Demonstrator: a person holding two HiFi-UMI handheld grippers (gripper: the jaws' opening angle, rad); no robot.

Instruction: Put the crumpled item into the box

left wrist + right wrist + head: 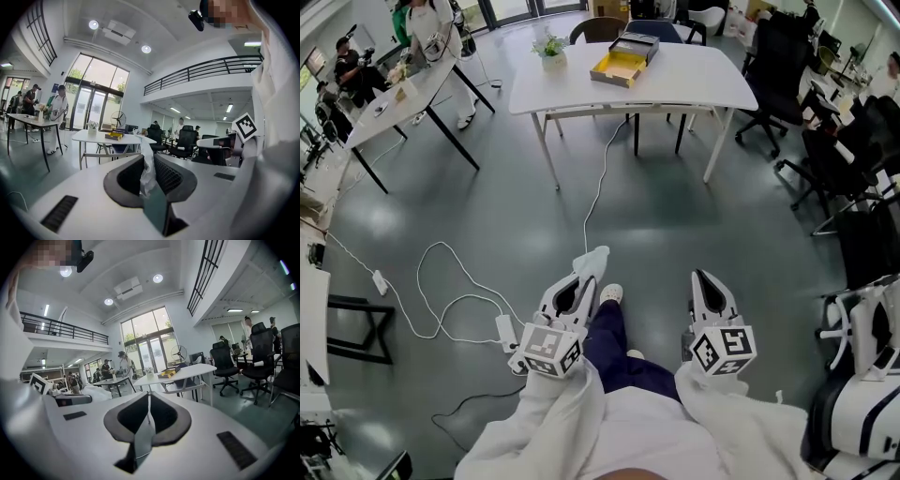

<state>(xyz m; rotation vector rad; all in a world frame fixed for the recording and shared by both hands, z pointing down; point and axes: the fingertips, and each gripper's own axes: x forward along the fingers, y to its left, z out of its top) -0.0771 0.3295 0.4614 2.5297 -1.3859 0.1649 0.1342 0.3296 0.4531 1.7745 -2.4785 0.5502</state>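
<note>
In the head view my left gripper (584,279) is shut on a white crumpled item (594,259) that sticks out past its jaw tips. The left gripper view shows the crumpled item (148,165) pinched between the dark pads, with the left gripper (146,158) aimed toward the white table (96,138). The open box (619,67), yellow inside with its dark lid beside it, sits far ahead on the white table (694,80); the left gripper view shows the box (114,136) small and distant. My right gripper (705,277) is shut and holds nothing, its jaws meeting in the right gripper view (149,397).
A white cable (450,281) and power strip (505,331) lie on the grey floor at left. Black office chairs (787,84) crowd the right side. A small plant (549,49) stands on the table. People stand at another table (403,94) far left.
</note>
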